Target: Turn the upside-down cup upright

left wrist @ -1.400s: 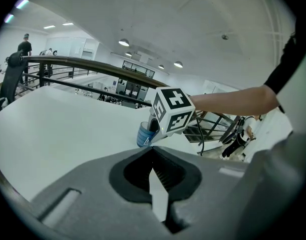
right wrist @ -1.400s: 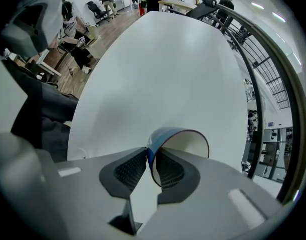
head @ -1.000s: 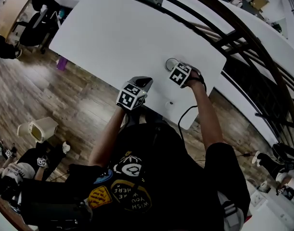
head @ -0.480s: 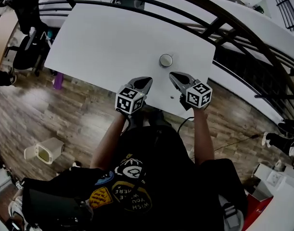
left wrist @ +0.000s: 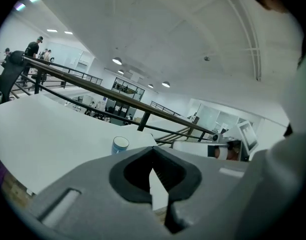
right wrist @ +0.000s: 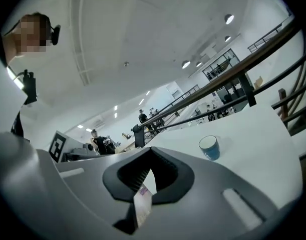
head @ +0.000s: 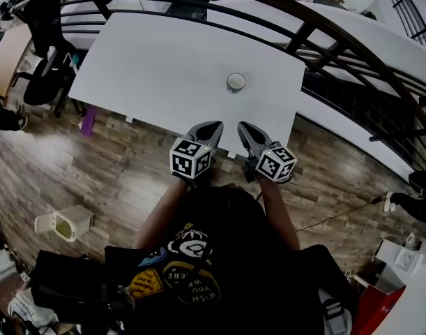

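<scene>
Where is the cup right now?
Head view: the cup stands upright on the table, right of centre, beyond the right gripper and clear of it.

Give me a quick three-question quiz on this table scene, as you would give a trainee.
1. True or false: the cup stands with its open mouth up.
2. Where are the left claw and the right claw? A: gripping the cup. B: clear of the cup, by the near edge of the table. C: beyond the cup.
3. How many cups are on the table?
Key: 1 true; 2 B; 3 one.
</scene>
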The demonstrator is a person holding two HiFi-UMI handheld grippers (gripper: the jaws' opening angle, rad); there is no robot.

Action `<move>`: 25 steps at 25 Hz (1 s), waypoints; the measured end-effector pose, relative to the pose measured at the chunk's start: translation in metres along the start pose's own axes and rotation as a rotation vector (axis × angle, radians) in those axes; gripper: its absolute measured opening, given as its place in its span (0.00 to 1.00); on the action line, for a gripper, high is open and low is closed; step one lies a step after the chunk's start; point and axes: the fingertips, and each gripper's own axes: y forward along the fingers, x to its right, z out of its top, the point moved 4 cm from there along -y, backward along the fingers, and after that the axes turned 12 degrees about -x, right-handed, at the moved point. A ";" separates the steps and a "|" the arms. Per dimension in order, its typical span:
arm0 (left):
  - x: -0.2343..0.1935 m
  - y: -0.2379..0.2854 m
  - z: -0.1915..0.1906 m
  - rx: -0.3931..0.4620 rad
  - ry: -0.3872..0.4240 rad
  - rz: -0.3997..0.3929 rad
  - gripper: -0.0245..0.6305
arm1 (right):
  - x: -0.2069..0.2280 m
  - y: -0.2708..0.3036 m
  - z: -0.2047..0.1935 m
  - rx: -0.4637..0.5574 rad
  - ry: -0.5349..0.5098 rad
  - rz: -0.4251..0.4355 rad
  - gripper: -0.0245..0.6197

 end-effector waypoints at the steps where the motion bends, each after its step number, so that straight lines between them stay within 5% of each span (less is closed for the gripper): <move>1: 0.010 -0.001 -0.006 0.008 0.006 0.018 0.04 | -0.001 -0.006 -0.007 -0.023 -0.012 -0.009 0.04; 10: 0.089 -0.001 -0.053 0.014 0.018 0.090 0.04 | -0.009 -0.083 -0.055 -0.084 -0.081 -0.090 0.04; 15: 0.131 -0.016 -0.077 0.028 0.023 0.138 0.04 | -0.011 -0.122 -0.079 -0.089 -0.051 -0.054 0.04; 25: 0.146 -0.031 -0.087 0.066 0.042 0.173 0.04 | -0.026 -0.136 -0.088 -0.087 -0.104 -0.057 0.04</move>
